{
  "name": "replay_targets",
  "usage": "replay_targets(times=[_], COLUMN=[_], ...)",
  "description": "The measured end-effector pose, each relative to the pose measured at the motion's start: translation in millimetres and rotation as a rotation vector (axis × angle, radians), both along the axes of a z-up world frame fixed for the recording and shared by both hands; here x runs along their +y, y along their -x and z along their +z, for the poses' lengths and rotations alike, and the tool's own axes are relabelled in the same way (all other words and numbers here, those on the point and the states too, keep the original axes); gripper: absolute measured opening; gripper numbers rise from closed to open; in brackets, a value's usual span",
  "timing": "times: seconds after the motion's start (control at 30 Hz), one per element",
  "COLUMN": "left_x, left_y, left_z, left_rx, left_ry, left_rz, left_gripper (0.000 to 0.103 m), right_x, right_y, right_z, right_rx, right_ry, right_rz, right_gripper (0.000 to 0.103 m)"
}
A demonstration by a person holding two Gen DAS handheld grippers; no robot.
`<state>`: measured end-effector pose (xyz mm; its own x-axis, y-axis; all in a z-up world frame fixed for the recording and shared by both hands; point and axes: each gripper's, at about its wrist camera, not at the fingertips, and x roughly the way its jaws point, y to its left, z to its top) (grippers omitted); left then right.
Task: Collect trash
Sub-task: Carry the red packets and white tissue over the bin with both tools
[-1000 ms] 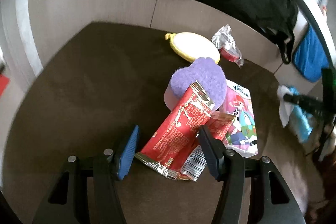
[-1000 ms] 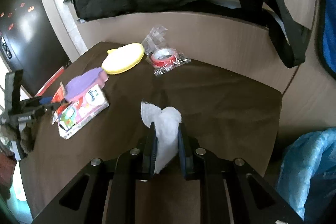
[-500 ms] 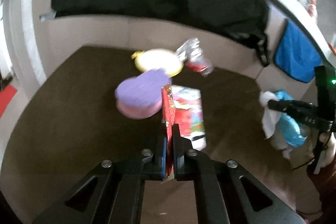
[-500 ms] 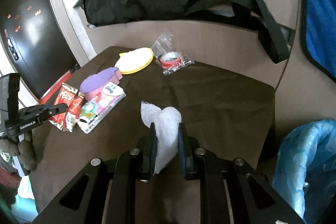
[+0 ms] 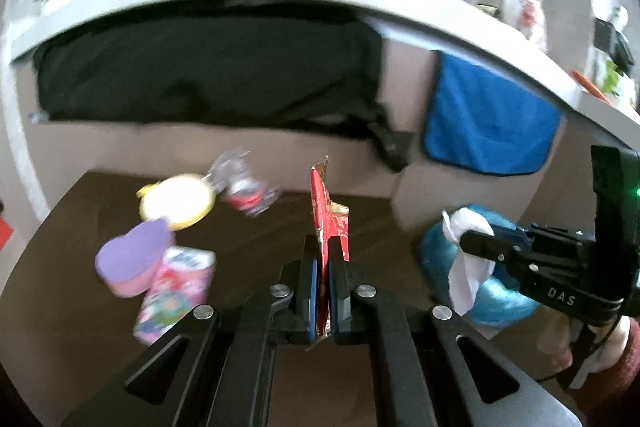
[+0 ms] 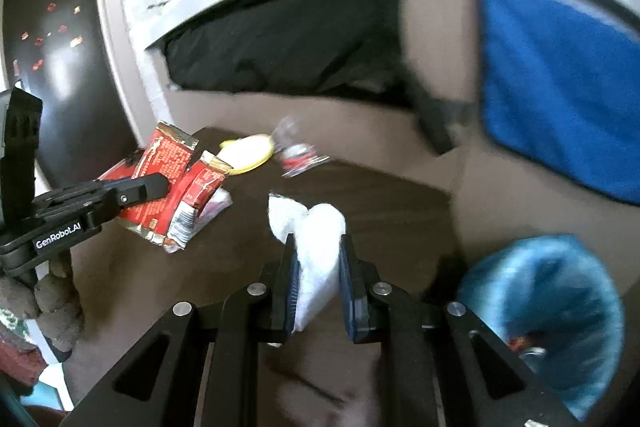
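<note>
My left gripper [image 5: 323, 247] is shut on red foil snack wrappers [image 5: 325, 219], held edge-on above the brown table [image 5: 100, 203]. The wrappers also show in the right wrist view [image 6: 172, 183], in the left gripper [image 6: 156, 187]. My right gripper [image 6: 318, 247] is shut on a crumpled white tissue [image 6: 316, 227], which also shows in the left wrist view [image 5: 468, 255], in the right gripper [image 5: 468, 241], in front of a blue trash bag [image 5: 496, 295]. The bag's open mouth [image 6: 560, 315] lies low right of the right gripper.
On the table lie a purple heart-shaped sponge [image 5: 132, 259], a pink cartoon tissue pack [image 5: 172, 291], a yellow round lid [image 5: 180, 203] and a clear bag with red tape [image 5: 244, 187]. A black bag [image 5: 200, 75] and a blue towel [image 5: 488, 123] hang behind.
My left gripper closed on the red wrappers and lifted them off the table, swinging right. My right gripper carried the tissue right, toward the blue bag.
</note>
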<state>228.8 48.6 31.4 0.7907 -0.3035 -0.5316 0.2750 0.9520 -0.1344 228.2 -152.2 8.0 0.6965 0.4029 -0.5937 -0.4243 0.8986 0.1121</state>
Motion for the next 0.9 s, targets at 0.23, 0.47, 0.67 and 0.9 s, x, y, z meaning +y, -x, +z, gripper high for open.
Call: replay_targets(times=[0.23,0.47,0.67,0.9], left_x=[-97,-177,-221,-236], left_y=[1,-6,-15,-22], left_z=[14,0,-26,-52], left_rx=[-0.066,-0.051,0.007,0.072], left_ry=[-0.006,0.008,0.012,0.026], left_rz=[-0.122,-0.201,-0.230,-0.240], left_gripper=[0.004,0.004,0.004,0.004], right_x=[-84,-161,-197,-223], right_y=[20,33,39,33], right_z=[29,37,20,-4], right_rx=[-0.083,-0.113,-0.106,-0.061], right_ry=[-0.013,-0.009,0.009,-0.029], right_rz=[-0.147,-0.296,-0.370,-0.409], right_gripper=[0.017,0.017,0.017,0.017])
